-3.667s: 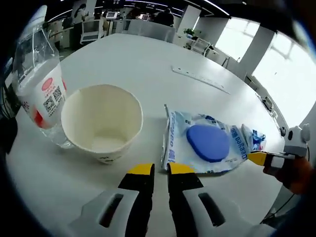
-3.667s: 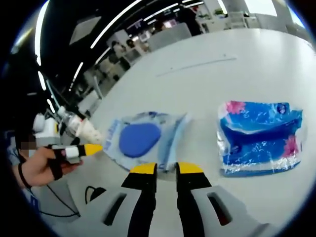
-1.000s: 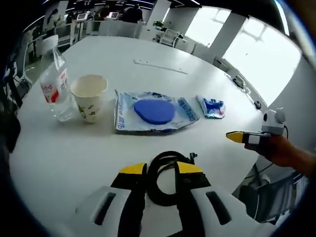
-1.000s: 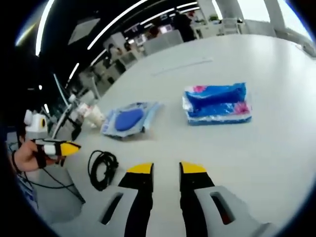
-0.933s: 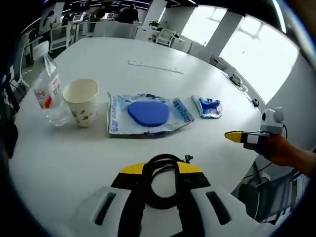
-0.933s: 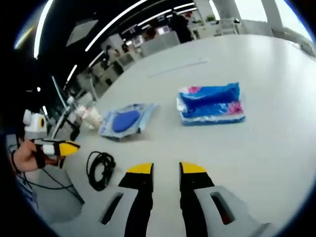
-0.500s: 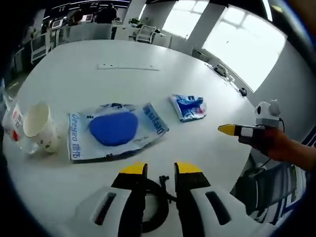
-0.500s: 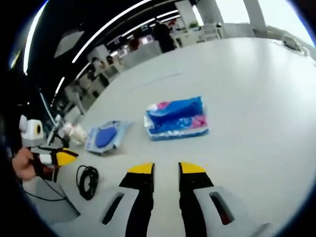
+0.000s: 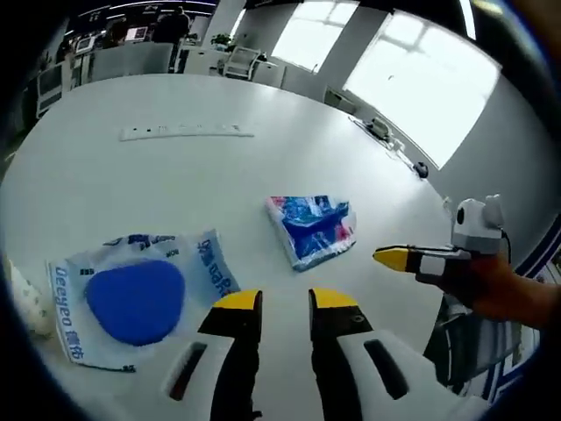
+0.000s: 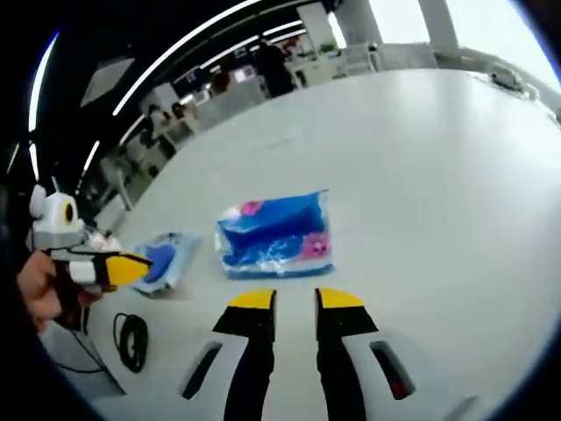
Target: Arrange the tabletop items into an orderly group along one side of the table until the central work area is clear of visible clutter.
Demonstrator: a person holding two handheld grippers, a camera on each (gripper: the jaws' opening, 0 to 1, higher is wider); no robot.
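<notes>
Blue crinkled plastic tissue pack (image 10: 273,234), the item next to be moved as I judge it, lies flat on the white round desk (image 10: 456,167), out in its open middle, well away from the edge nearest me. From left to right in the left gripper view: a pale paper cup (image 9: 26,303) at the desk's left edge; just beside it, a clear flat pouch holding a blue oval pad (image 9: 133,296); then the tissue pack (image 9: 313,230), well apart from the pouch. A black coiled cable (image 10: 131,342) lies near the desk's near edge in the right gripper view.

My right gripper (image 10: 294,301) points straight at the pack, which lies just ahead of its tips, long axis crosswise to the jaws. My left gripper (image 9: 283,301) stands between pouch and pack, with the pack ahead and to the right. I judge the right gripper the nearer and better lined up.

Both grippers hold nothing; each pair of yellow-tipped jaws stands narrowly parted. A grasp across the pack's short side would need them wider.
</notes>
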